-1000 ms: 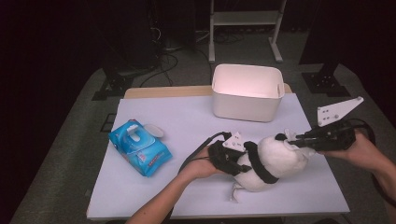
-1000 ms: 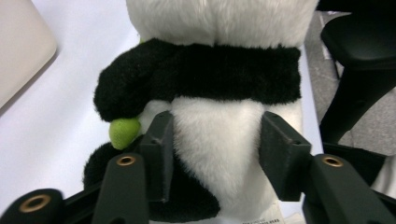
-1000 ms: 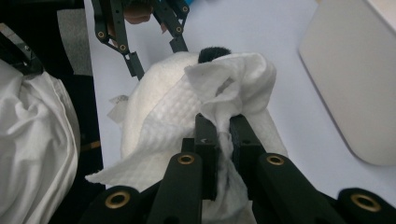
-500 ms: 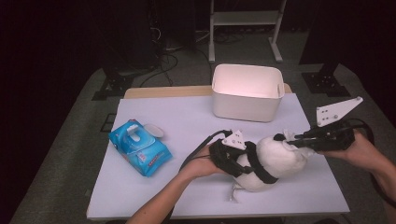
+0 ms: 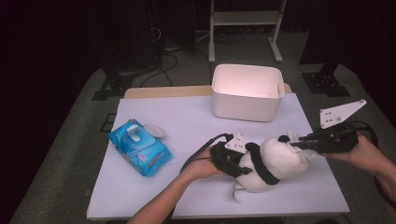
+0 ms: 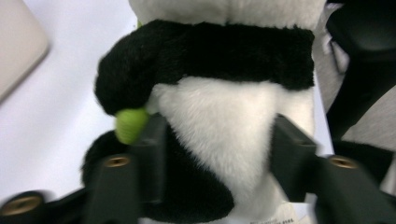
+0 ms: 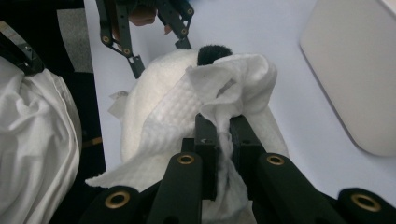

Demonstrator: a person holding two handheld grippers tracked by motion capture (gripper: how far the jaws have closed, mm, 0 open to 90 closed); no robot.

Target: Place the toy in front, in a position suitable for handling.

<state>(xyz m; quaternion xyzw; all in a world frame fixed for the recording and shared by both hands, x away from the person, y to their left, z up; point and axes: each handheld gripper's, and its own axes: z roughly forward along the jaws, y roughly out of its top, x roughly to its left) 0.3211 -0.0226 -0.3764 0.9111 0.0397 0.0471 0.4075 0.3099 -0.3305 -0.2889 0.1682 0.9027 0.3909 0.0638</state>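
Left gripper (image 5: 243, 163) hugging the toy panda (image 5: 275, 163) on both sides, jaws just closing in, right gripper (image 7: 223, 135) pinching a white wipe (image 7: 224, 88) against the panda, panda lying on the table (image 5: 187, 121) near the white bin (image 5: 247, 93)

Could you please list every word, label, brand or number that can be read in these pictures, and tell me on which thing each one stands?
No text can be read.
Blue wipes pack: red and white print on the wrapper, too small and blurred to read.
Panda plush toy: a white tag at its lower edge carries tiny print, too blurred to read.
White bin: no print visible.
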